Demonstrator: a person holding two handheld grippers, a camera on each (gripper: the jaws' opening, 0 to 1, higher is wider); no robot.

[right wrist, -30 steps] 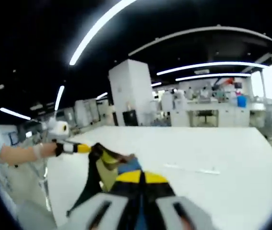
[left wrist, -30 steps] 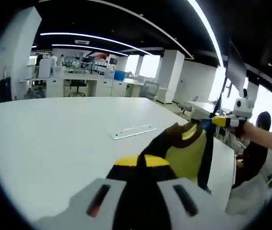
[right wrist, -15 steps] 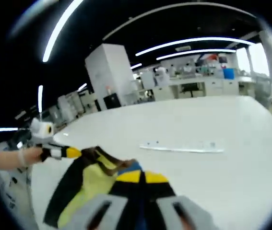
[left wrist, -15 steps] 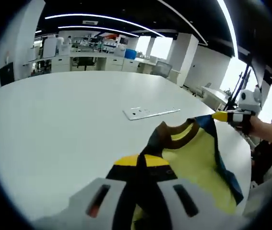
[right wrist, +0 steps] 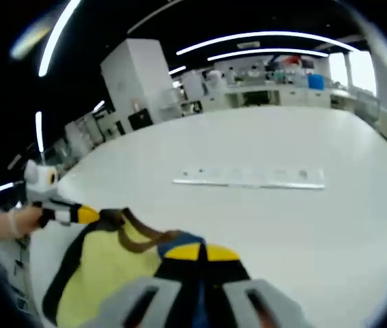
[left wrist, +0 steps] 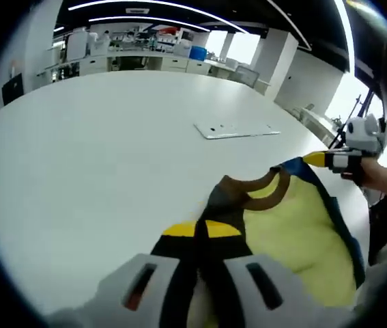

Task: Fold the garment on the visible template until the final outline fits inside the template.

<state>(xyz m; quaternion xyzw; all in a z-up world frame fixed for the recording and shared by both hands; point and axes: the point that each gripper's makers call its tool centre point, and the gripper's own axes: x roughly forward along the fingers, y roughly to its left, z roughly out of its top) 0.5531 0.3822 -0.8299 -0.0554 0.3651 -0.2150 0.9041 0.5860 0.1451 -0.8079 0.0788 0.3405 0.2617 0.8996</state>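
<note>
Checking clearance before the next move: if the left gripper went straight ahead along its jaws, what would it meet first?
Likely only bare white table; the left gripper already grips the garment.

No text, label or number can be read anywhere.

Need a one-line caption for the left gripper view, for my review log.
Left claw and right claw hold a yellow garment by its brown collar over the white table.

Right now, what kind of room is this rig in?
Probably an open-plan lab or office: a large white table under long ceiling strip lights, and white workbenches with equipment along the far wall.
</note>
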